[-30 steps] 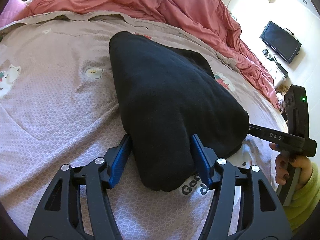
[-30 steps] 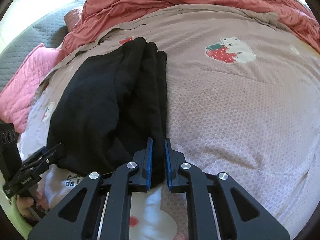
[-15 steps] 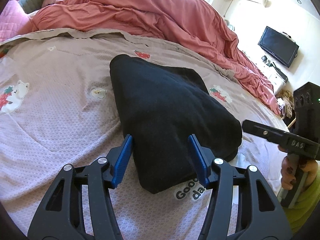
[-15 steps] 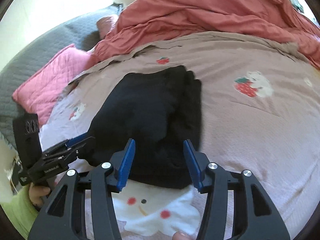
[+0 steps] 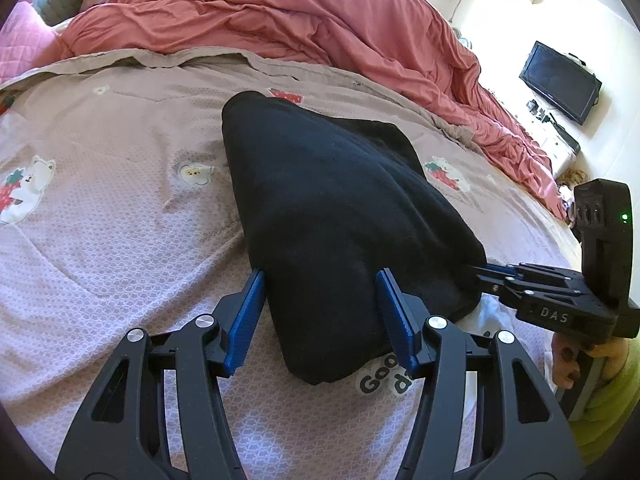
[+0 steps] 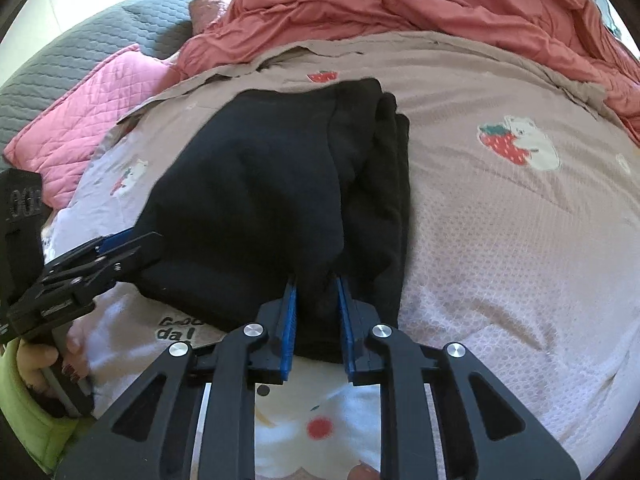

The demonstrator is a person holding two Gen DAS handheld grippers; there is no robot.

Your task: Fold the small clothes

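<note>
Bedroom setting: mauve bedspread (image 5: 120, 240) printed with bears and strawberries, covering the work surface.

Right gripper (image 6: 316, 312): jaws narrow and just closing, blue pads pinching a fold at the near edge of the black garment (image 6: 272, 200).

Left gripper (image 5: 320, 320): jaws half open, straddling the near corner of the same garment (image 5: 340, 220); left pad touching the cloth edge, right pad lying over the cloth; whether they press, I cannot tell.

Black garment: folded into a thick bundle, lying mid-bedspread, partly over a white printed cloth (image 6: 320, 420).

Beyond: rumpled coral duvet (image 5: 300, 20), pink quilted pillow (image 6: 100, 108), grey quilted headboard (image 6: 92, 40), wall television (image 5: 558, 82).
</note>
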